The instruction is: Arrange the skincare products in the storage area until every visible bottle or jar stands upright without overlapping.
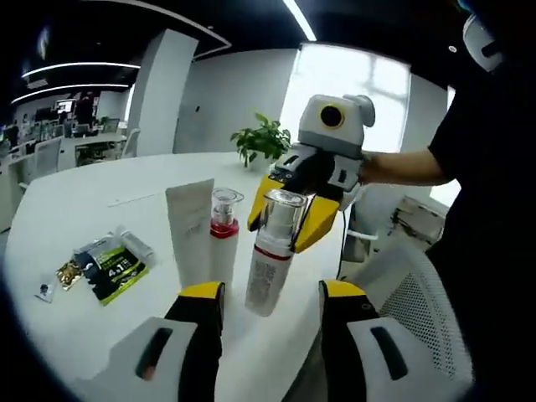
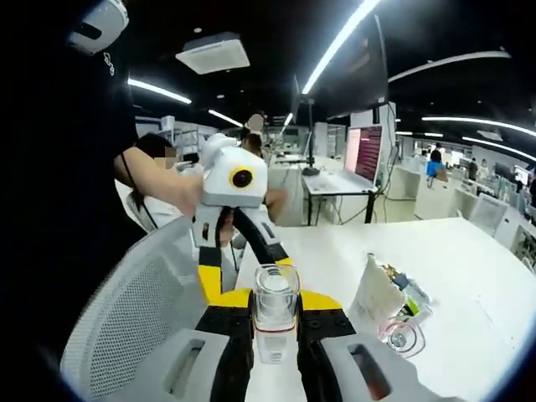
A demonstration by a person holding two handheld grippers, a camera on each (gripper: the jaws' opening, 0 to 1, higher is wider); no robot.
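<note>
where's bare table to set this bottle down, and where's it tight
Bare white table lies beyond the sachets, toward the plant, and beside the bottle held by the right gripper. It is crowded where the tube and red-collared bottle stand together.

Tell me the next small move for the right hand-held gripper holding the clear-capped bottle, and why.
Probably open the right hand-held gripper a little and back it away. Its jaws are shut on the clear-capped bottle, whose base appears to rest on the white table, nearly upright, beside the white tube and red-collared bottle without overlapping. The left hand-held gripper is open just in front.
</note>
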